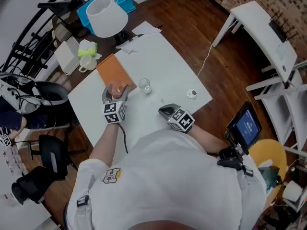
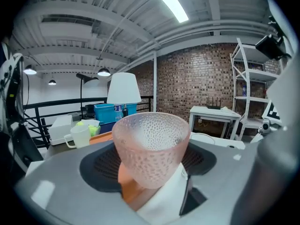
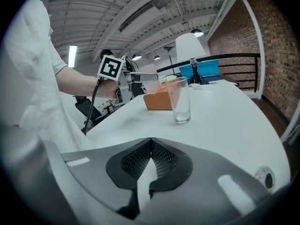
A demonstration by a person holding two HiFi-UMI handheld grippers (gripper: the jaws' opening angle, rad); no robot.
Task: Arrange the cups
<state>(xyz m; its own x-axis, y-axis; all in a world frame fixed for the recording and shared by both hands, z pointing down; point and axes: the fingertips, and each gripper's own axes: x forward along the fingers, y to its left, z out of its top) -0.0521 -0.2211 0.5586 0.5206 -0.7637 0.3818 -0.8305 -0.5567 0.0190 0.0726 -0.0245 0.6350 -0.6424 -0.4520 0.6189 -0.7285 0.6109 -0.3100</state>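
My left claw [image 1: 116, 91] is pinching the pink dimpled cup [image 2: 151, 144], pads pressing on its lower half from both sides. The cup is standing upright in the grip, mouth pointing to 12 o'clock in the left gripper view, long axis running vertical, wide rim on top and narrow base down between the jaws. It is sitting right at the jaw tips, not deep in the throat. Under it I am seeing the edge of the orange board [image 1: 113, 71] and the white table [image 1: 163, 66]; I cannot tell if the base is touching either.

My right claw [image 3: 151, 146] is pressed together, pads meeting, gripping nothing, hanging over the near part of the table.

In the head view the clear glass [image 1: 144, 86] is standing upright on the table, mouth up, at 3 o'clock from the left claw and 11 o'clock from the right claw, apart from both. The orange board is lying at 12 o'clock from the left claw. A small round disc [image 1: 192, 94] is lying at 2 o'clock from the right claw. A white mug [image 1: 87, 62] is sitting at 10 o'clock off the table edge, with the white lamp [image 1: 106, 16] beyond it.
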